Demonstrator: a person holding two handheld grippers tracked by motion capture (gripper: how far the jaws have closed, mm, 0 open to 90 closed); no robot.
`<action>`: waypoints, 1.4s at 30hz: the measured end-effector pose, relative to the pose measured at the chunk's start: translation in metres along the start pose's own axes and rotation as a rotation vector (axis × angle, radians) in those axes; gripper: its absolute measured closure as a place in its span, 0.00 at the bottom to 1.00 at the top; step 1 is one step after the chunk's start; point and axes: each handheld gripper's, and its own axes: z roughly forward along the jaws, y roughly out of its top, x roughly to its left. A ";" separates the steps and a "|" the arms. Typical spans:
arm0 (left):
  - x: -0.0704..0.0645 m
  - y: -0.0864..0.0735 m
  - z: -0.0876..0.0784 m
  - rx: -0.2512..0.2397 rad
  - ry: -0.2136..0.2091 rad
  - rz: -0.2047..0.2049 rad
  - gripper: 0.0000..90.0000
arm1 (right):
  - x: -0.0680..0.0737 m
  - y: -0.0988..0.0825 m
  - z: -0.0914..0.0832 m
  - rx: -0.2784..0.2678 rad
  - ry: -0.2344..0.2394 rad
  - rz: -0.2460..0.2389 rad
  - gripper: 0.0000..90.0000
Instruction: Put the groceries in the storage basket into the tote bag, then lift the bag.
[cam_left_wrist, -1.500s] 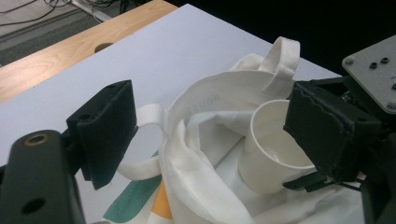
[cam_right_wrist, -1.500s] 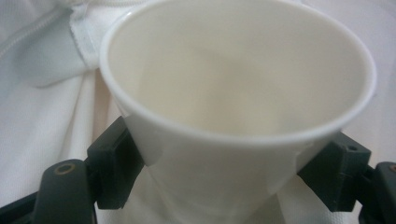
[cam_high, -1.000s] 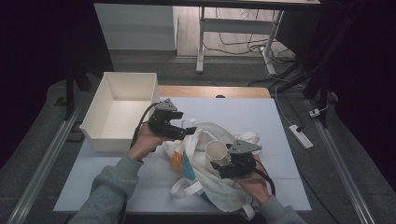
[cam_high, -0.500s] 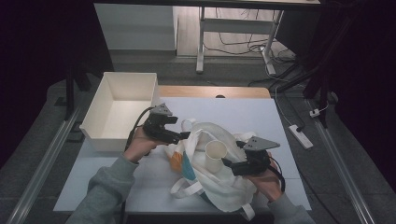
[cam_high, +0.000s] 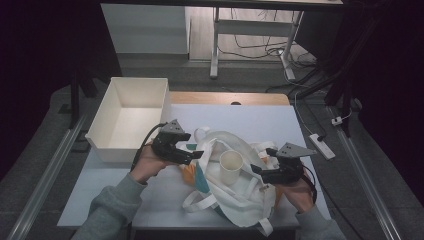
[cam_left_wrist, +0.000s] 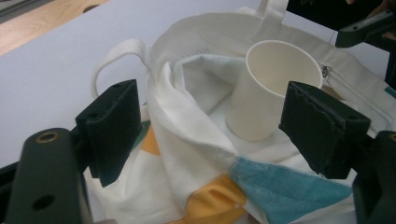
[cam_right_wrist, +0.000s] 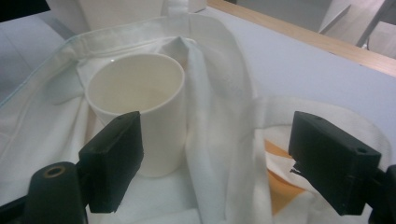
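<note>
Standing upright inside the open tote bag (cam_high: 235, 197) on the table (cam_high: 260, 117), the paper cup (cam_high: 231, 167) sits between both tools. Left gripper (cam_high: 192, 155), jaws wide and just closing slightly, straddles the bag's rim; right gripper (cam_high: 260, 170) gapes, empty.

Looks like a lab / test room set up for recording, not a home. A white work table (cam_high: 280, 125) w/ a wooden strip along its far edge stands on grey carpet, dark surroundings all round. Metal rails (cam_high: 45, 175) run along the floor on both sides. Behind it: bare metal desk legs (cam_high: 216, 45), loose cables (cam_high: 255, 47) on the floor, a white power strip (cam_high: 320, 145) beside the table.
</note>
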 end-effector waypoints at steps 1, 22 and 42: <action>-0.001 -0.001 0.001 0.005 0.002 0.000 0.22 | -0.001 0.000 -0.001 -0.002 -0.004 0.002 0.20; -0.015 -0.010 0.032 0.099 0.035 0.012 0.23 | -0.007 -0.005 -0.012 -0.003 -0.044 0.006 0.20; -0.018 -0.038 0.028 0.172 -0.020 -0.011 0.71 | -0.002 -0.041 -0.014 0.267 -0.027 0.048 0.53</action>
